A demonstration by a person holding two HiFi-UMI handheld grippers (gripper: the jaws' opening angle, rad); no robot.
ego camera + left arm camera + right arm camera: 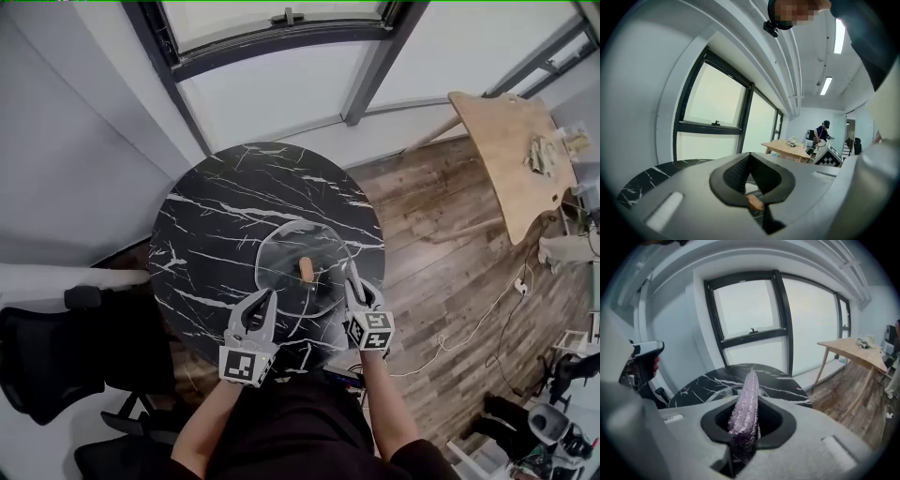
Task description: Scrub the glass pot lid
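Note:
A glass pot lid with a brown knob lies on the near half of a round black marble table. At the lid's near left rim my left gripper has its tips closed together. In the left gripper view the knob shows low between the pads. My right gripper reaches the lid's right rim. It is shut on a purple scrubbing pad, which stands on edge between the jaws and points over the table.
A black office chair stands at the left. Beyond the table are a wall and a window. A wooden table stands at the right over plank flooring, with a white cable on the floor. A person stands far off.

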